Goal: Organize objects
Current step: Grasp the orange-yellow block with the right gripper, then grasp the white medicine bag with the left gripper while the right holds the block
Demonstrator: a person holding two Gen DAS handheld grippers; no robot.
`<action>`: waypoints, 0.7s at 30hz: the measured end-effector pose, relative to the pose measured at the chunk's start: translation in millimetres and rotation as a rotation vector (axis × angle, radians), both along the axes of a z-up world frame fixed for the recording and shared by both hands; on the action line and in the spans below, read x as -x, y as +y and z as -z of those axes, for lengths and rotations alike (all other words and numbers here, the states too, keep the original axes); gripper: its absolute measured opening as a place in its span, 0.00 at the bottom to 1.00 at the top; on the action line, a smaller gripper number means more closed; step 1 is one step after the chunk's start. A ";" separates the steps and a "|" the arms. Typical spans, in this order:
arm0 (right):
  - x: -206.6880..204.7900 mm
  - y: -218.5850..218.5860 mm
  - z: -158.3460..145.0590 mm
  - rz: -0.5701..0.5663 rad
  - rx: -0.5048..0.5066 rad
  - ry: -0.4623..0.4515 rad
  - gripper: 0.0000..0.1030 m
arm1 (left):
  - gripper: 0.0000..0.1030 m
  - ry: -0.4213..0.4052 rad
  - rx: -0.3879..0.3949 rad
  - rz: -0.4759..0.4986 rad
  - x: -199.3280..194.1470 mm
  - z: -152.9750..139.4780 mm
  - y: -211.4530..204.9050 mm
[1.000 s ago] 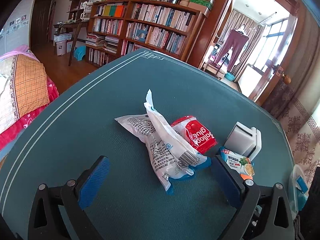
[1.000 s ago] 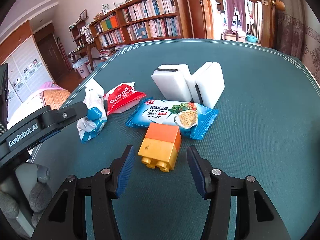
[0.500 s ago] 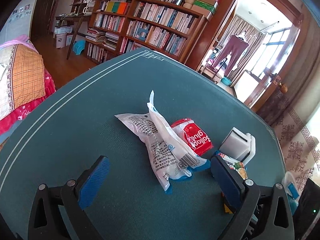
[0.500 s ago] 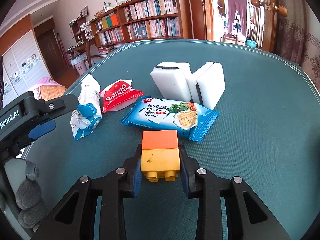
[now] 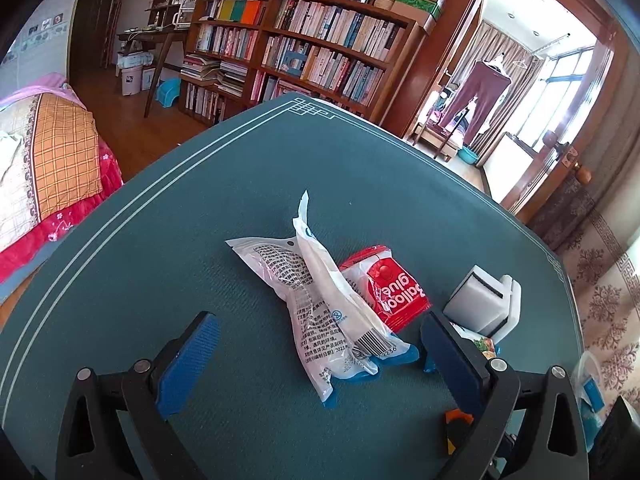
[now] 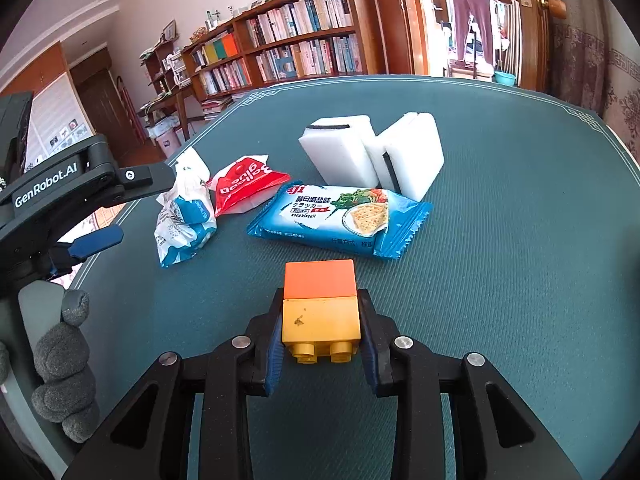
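Angling down toward the table [image 6: 520, 240], right tool [image 6: 322, 344] clamps the yellow-and-orange block [image 6: 320, 304] just short of the cracker packet [image 6: 340, 216]. Left tool [image 5: 320, 356] also tilts down, jaws wide, white bag [image 5: 324, 312] lying between them, untouched.

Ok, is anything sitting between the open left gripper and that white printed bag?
Nothing visible does. The left gripper stands open with the white printed bag lying right between its fingers, on bare green table. The red pouch lies beyond the bag, not in the way.
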State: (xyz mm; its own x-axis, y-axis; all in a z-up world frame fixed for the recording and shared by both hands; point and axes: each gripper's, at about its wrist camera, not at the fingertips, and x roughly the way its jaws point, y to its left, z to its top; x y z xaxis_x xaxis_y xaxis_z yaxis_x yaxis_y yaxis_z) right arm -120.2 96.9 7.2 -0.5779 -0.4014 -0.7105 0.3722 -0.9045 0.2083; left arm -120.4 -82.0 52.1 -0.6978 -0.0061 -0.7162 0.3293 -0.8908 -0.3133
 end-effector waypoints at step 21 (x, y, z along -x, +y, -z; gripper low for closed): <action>-3.9 2.7 1.0 0.000 0.003 0.001 0.33 | 0.56 -0.048 0.011 0.048 16.8 24.4 4.4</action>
State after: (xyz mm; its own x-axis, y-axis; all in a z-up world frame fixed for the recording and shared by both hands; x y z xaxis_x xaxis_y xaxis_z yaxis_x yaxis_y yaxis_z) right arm -116.3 99.6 6.2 -0.5788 -0.4031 -0.7089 0.3722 -0.9040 0.2102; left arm -137.2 -77.6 27.6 -0.6623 0.0184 -0.7490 0.3003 -0.9094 -0.2879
